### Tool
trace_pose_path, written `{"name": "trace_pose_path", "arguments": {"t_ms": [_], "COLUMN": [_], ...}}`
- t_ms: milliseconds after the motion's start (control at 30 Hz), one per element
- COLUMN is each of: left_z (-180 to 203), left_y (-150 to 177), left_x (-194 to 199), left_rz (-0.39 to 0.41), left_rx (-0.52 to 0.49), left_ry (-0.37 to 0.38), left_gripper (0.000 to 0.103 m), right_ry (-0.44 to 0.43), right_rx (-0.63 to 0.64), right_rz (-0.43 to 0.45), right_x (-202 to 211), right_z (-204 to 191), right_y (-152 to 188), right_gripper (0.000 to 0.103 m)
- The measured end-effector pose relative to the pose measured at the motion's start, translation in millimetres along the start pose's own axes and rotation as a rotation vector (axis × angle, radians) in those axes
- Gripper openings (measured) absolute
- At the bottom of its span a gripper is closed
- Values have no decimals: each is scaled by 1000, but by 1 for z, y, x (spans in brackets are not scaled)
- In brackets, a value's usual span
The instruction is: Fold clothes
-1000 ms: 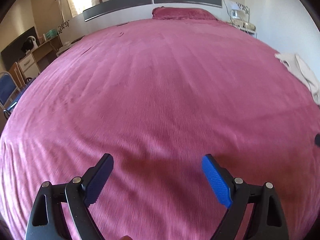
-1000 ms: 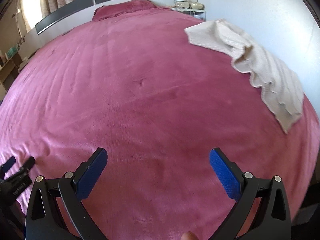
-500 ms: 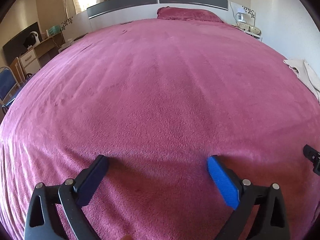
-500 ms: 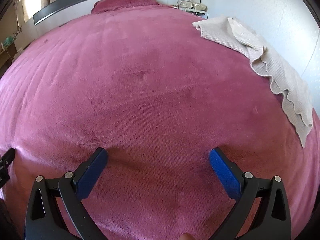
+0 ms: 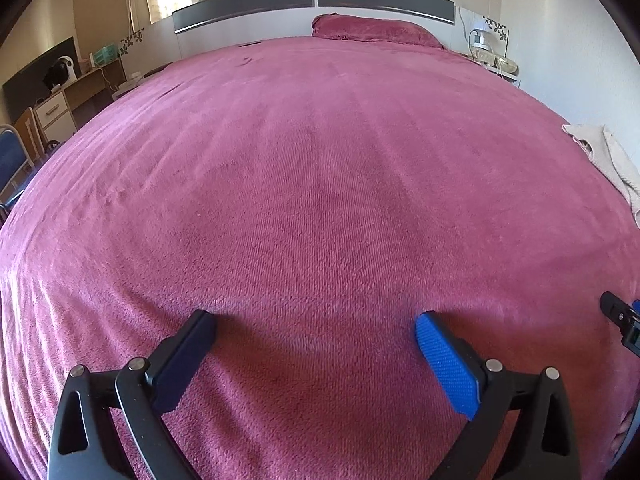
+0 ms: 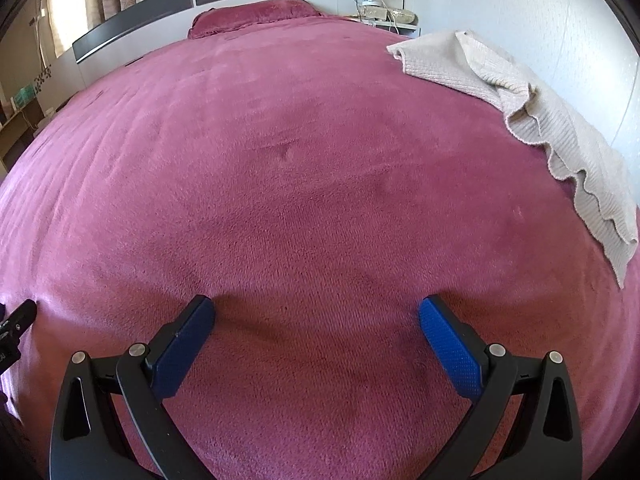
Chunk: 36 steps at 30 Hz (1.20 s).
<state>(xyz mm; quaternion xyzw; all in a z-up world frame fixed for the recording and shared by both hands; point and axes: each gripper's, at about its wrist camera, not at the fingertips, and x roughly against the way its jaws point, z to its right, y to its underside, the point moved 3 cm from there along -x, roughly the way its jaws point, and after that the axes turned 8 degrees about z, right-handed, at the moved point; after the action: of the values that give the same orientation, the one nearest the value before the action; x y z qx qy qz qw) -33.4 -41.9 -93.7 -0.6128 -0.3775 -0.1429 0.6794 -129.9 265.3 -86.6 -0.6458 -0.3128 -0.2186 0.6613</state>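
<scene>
Both the left gripper [image 5: 314, 322] and the right gripper [image 6: 316, 306] hover with jaws wide apart and empty over the pink bed [image 6: 280, 168], while the rumpled beige knit garment [image 6: 540, 120] lies well ahead-right of the right jaws, probably leaving bare bedspread for folding.

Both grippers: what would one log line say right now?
left gripper: open, empty | right gripper: open, empty | beige garment: unfolded, bed's right edge, untouched

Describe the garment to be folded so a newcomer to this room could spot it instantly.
Start at the large bed under its magenta blanket. Look to its right edge, by the white wall. There lies the cream ribbed knit garment, crumpled with a wavy hem, the only pale cloth on the blanket.
</scene>
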Motion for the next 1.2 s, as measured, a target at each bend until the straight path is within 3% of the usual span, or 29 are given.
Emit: {"name": "trace_pose_path", "arguments": {"t_ms": [1200], "left_z": [16], "left_y": [-6], "left_x": [-5], "left_rz": [3], "left_rx": [-24], "left_ry": [-38], "left_gripper": [103], "right_ry": [9], "right_rx": [14], "right_rz": [14], "right_x": [-1], "right_z": [0], "right_y": [4], "right_gripper": [103]}}
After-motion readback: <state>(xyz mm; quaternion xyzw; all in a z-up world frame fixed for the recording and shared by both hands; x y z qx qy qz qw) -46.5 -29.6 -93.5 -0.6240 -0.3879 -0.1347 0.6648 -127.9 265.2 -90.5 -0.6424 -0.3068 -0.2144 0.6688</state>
